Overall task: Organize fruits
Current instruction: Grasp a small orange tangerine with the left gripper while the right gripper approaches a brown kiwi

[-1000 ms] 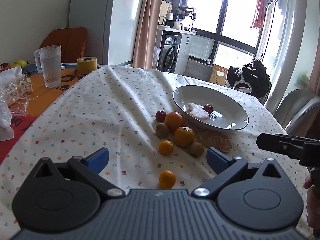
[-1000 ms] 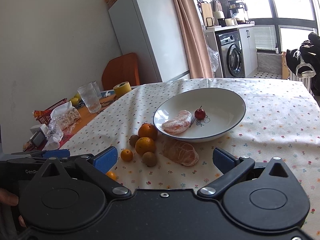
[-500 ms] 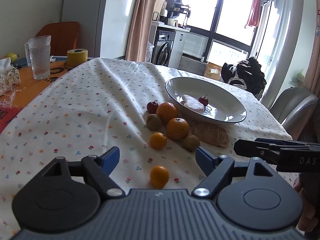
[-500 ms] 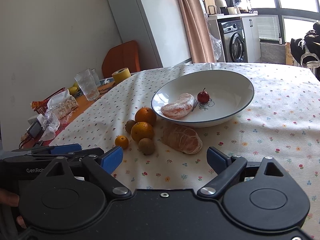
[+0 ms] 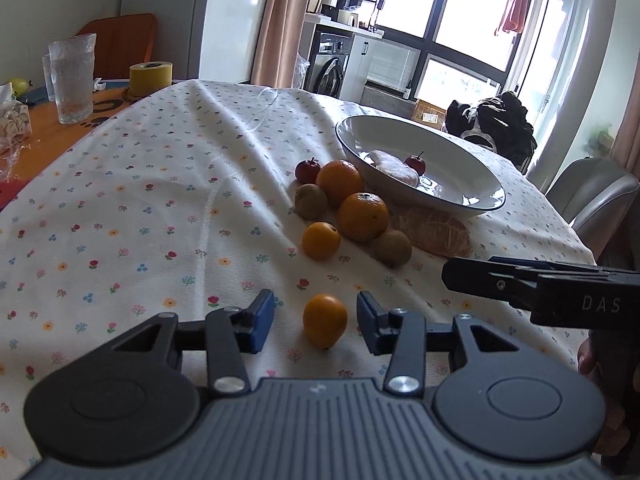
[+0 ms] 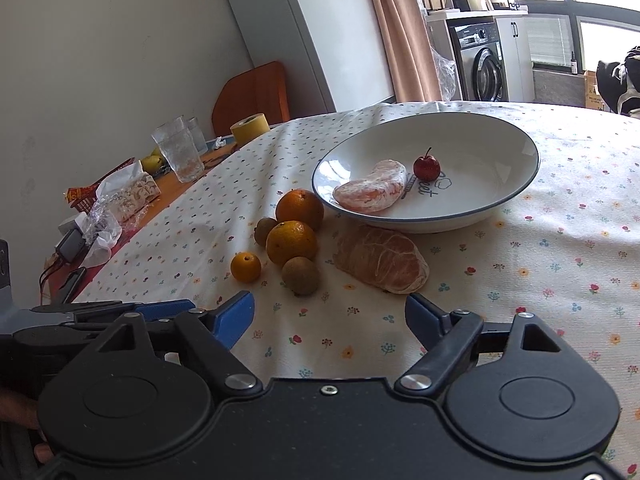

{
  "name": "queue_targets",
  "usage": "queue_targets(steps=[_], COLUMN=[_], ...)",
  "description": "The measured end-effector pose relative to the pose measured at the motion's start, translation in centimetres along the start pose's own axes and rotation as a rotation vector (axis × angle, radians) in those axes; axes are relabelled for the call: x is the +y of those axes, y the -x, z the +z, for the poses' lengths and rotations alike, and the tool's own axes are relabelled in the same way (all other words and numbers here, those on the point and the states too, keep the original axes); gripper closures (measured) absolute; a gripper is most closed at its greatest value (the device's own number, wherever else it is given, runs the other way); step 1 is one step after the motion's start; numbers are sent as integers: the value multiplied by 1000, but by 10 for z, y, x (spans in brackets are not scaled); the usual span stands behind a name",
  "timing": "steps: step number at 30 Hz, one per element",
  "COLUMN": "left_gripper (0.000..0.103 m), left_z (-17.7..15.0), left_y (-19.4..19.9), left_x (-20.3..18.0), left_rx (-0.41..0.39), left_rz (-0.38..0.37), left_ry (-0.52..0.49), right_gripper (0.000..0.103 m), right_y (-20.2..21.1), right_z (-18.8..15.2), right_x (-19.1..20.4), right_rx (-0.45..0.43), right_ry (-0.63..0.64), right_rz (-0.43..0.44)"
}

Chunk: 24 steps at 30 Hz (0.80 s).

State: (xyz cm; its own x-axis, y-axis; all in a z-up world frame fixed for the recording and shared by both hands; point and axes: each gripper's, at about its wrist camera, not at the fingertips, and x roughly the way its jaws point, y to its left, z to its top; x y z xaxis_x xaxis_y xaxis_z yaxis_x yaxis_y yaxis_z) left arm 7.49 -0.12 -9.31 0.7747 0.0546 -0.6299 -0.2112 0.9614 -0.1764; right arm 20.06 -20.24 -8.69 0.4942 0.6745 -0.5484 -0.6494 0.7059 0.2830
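A small round orange kumquat (image 5: 325,321) lies alone on the floral-clothed counter (image 5: 140,200). Farther off cluster two larger oranges (image 5: 362,216), another kumquat (image 5: 321,240), two brown kiwis (image 5: 391,247), a red crabapple (image 5: 307,170) and a peeled pomelo segment (image 6: 382,259), beside a white blue-rimmed bowl (image 6: 500,200) holding another segment (image 6: 370,187) and crabapple (image 6: 426,167).

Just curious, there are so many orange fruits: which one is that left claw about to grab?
The lone small orange fruit, lying between the open left gripper's fingers, apart from the cluster beside the bowl.

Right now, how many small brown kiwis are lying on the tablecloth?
2. One small brown kiwi sits left of the large oranges, beside the red cherry-like fruit; the other kiwi lies in front of the peeled citrus half. Others could hide behind the fruit.
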Motion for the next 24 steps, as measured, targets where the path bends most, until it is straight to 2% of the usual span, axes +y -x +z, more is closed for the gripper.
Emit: queue_targets(steps=[2,9,15,24], left_gripper=[82,82,82,82], left_z=[2,15,17,20], left_y=[-1,3,7,12], left_x=[3,20,30,40], left_rx=[6,-21,-31,-45], left_rz=[7,11,17,34], left_ry=[6,58,81,99], right_gripper=[25,30,42,51], right_y=[-4,-11,-24,-40], right_z=[0,6,9,16], right_x=[2,11,20,28], right_rx=[9,15,37,38], right_ry=[7,35,58,87], right_rz=[3,12,11,3])
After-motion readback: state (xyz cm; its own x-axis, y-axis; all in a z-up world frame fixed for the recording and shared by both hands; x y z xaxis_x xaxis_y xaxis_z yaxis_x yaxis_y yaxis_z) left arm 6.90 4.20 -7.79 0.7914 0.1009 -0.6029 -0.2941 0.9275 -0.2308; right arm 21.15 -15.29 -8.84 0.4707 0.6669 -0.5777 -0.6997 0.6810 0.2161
